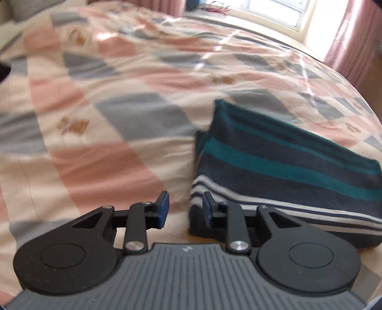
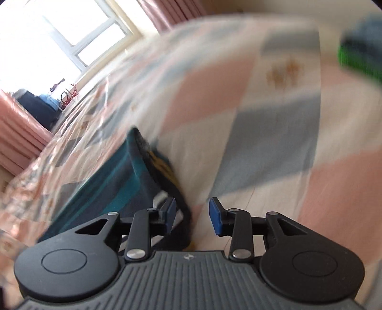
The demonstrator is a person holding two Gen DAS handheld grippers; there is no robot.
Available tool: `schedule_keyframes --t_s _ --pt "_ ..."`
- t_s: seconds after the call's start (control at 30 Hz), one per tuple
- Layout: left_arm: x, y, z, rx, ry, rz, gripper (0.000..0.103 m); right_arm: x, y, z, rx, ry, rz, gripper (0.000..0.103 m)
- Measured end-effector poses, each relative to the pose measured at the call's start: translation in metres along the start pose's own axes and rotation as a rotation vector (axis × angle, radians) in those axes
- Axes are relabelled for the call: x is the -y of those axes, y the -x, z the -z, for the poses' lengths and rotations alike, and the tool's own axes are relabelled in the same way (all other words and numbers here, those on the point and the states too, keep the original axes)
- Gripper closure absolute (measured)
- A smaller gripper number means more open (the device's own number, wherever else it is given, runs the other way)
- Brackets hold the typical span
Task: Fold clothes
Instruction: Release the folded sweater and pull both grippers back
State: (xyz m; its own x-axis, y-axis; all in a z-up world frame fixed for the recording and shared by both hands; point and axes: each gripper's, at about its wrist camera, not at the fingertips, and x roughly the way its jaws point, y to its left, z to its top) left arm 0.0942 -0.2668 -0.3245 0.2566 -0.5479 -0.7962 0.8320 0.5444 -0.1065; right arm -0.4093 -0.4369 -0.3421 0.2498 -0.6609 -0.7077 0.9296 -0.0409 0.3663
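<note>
A folded garment with navy, teal and white stripes lies on the bed at the right of the left wrist view. My left gripper is open and empty at the garment's near left corner, its right finger over the edge. In the right wrist view the same garment lies left of centre. My right gripper is open and empty beside the garment's right edge, its left finger over the cloth. This view is blurred.
The bed is covered with a quilt of pink, grey and cream diamonds. A window and pink curtains are behind the bed. A blurred green and blue object lies on the quilt at upper right.
</note>
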Motion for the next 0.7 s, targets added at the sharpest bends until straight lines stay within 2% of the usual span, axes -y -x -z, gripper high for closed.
schedule_keyframes --t_s 0.07,0.13,0.17,0.23,0.27,0.37,0.4,0.43,0.47,0.5,0.53,0.7 --pt "0.024 -0.002 0.0 0.006 -0.063 0.044 0.075 -0.019 0.002 0.002 0.043 0.112 -0.059 0.066" --pt "0.048 -0.02 0.009 -0.015 -0.149 0.021 0.071 -0.04 -0.017 0.008 -0.006 0.214 -0.127 0.068" --pt "0.056 -0.034 0.013 -0.047 -0.179 -0.009 0.07 -0.048 -0.03 0.013 -0.042 0.27 -0.129 0.069" --pt "0.059 -0.057 0.018 -0.114 -0.161 -0.046 0.068 -0.051 -0.054 0.027 -0.113 0.324 -0.056 0.07" --pt "0.06 -0.062 0.018 -0.137 -0.146 -0.056 0.068 -0.047 -0.064 0.029 -0.145 0.315 -0.029 0.075" --pt "0.071 -0.047 0.006 -0.172 -0.165 -0.12 0.067 -0.035 -0.057 0.015 -0.171 0.203 -0.039 0.076" --pt "0.078 -0.036 0.004 -0.183 -0.18 -0.14 0.066 -0.036 -0.049 0.008 -0.171 0.195 -0.033 0.074" --pt "0.084 -0.026 0.002 -0.194 -0.196 -0.159 0.062 -0.04 -0.039 0.002 -0.167 0.198 -0.026 0.066" --pt "0.09 -0.015 0.0 -0.204 -0.207 -0.174 0.057 -0.043 -0.027 -0.004 -0.17 0.204 -0.022 0.053" --pt "0.096 -0.004 0.001 -0.215 -0.21 -0.181 0.048 -0.047 -0.017 -0.008 -0.181 0.212 -0.018 0.046" --pt "0.102 0.008 0.003 -0.225 -0.209 -0.184 0.042 -0.051 -0.006 -0.008 -0.2 0.225 -0.012 0.037" --pt "0.125 0.06 0.022 -0.288 -0.184 -0.159 0.041 -0.067 0.035 0.008 -0.321 0.308 -0.024 0.026"
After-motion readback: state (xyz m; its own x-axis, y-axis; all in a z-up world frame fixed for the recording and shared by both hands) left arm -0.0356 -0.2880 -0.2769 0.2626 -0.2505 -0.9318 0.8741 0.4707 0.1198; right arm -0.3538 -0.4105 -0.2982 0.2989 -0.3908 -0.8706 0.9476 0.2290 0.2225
